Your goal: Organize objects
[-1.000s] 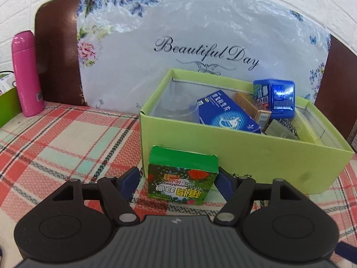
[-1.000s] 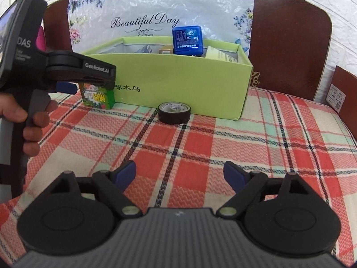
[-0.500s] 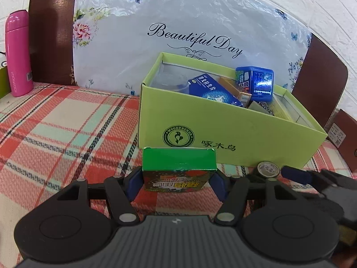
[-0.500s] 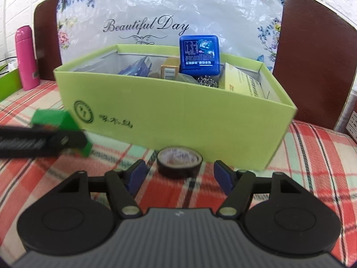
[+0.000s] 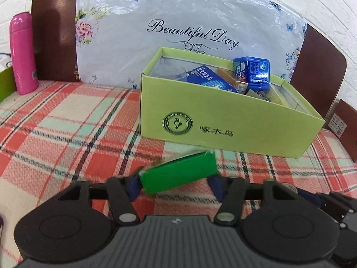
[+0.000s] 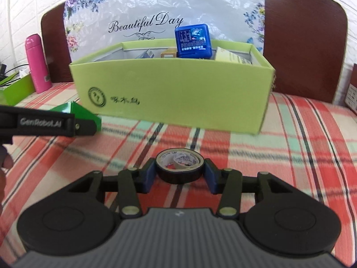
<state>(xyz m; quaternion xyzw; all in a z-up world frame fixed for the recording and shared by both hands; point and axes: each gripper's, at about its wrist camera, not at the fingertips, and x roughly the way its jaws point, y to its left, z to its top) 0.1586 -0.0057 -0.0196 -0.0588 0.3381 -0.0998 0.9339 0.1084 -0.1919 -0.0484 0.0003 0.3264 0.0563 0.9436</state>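
We work over a red plaid tablecloth (image 5: 67, 122), with a flowered plastic sheet (image 5: 178, 22) reading "Beautiful Day" propped behind. The biggest thing on the cloth is the light green cardboard box (image 5: 223, 120), open on top, its long side running left to right across both views; in the left wrist view its near left corner faces us. Inside it we see a blue cube-shaped carton (image 6: 193, 40) standing highest, a flat blue packet (image 5: 207, 80) leaning toward the left, and other small boxes we cannot identify. A pink bottle (image 5: 22, 53) stands upright far left, well apart from the box.

Our left gripper (image 5: 176, 184) is clenched on the small green box (image 5: 178, 174), which sits in front of the cardboard box, apart from it. Its long axis runs across the fingers, tilted so that the right end is higher than the left; its plain green face is toward the camera.

Our right gripper (image 6: 179, 174) grasps the black tape roll (image 6: 179, 167), lying flat with its hole facing up, pads touching both sides.
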